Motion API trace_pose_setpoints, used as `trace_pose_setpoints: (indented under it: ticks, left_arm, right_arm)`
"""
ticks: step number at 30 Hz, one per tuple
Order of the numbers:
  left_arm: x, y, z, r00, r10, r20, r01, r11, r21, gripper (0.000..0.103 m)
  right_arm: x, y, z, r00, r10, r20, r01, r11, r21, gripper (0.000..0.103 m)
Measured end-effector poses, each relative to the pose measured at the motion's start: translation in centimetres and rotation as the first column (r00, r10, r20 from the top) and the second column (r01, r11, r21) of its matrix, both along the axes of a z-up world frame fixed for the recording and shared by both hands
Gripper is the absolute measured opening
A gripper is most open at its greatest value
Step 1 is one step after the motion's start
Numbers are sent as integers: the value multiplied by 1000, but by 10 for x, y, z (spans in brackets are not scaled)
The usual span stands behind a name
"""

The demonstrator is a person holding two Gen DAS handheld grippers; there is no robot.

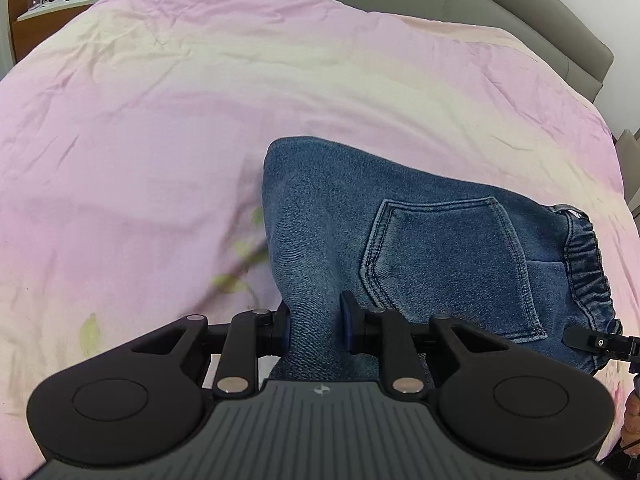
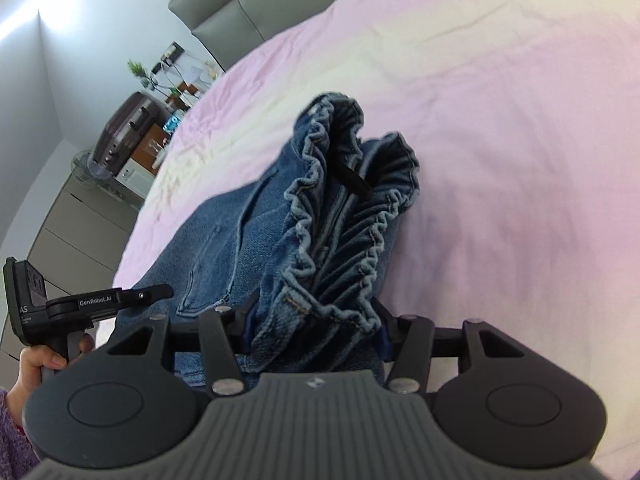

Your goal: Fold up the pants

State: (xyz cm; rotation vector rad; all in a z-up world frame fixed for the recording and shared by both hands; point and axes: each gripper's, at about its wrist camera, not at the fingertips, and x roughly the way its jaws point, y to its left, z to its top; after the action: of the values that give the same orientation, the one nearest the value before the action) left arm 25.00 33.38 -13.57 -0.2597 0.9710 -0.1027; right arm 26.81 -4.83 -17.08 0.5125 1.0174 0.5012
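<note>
Blue denim pants (image 1: pixel 420 240) lie folded on a pink bedsheet (image 1: pixel 200 120), back pocket up and elastic waistband at the right. My left gripper (image 1: pixel 316 326) is shut on a thick fold of the denim near the lower edge of the bundle. In the right wrist view the pants (image 2: pixel 248 232) show their gathered elastic waistband (image 2: pixel 344 200), bunched and standing open. My right gripper (image 2: pixel 316 330) is shut on that waistband end, its jaws spread around the thick bunch. The left gripper (image 2: pixel 160 292) reaches in from the left, held by a hand (image 2: pixel 44 356).
A grey padded headboard (image 1: pixel 480 4) borders the bed's far side. A wooden desk with clutter (image 1: pixel 48 4) stands at the far left. In the right wrist view a dark suitcase (image 2: pixel 128 136), grey cabinets (image 2: pixel 72 220) and a small plant (image 2: pixel 140 70) stand beyond the bed.
</note>
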Motion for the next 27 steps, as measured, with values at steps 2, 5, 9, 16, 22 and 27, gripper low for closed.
trace_pose_setpoints:
  ticks: [2, 5, 9, 16, 22, 27]
  left_arm:
    - [-5, 4, -8, 1000, -13, 11, 13, 1000, -14, 27]
    - [-7, 4, -15, 999, -22, 36, 22, 1000, 4, 32]
    - [-9, 3, -2, 1000, 6, 31, -6, 1000, 0, 38]
    - [-50, -10, 38, 996, -54, 67, 42, 986, 163, 38]
    - [-74, -24, 50, 993, -118, 30, 108, 968, 225, 20]
    - [-68, -29, 27, 993, -107, -42, 115, 956, 272, 13]
  right_arm:
    - [-1, 1, -16, 1000, -8, -29, 8, 1000, -15, 50]
    - [-1, -1, -32, 999, -17, -30, 16, 1000, -21, 52]
    - [3, 9, -21, 1000, -2, 12, 3, 998, -63, 62]
    - [-10, 2, 35, 964, 132, 232, -69, 963, -261, 68]
    - [-1, 26, 71, 879, 279, 386, -135, 924, -358, 30]
    - [28, 51, 56, 856, 353, 379, -171, 883, -436, 12]
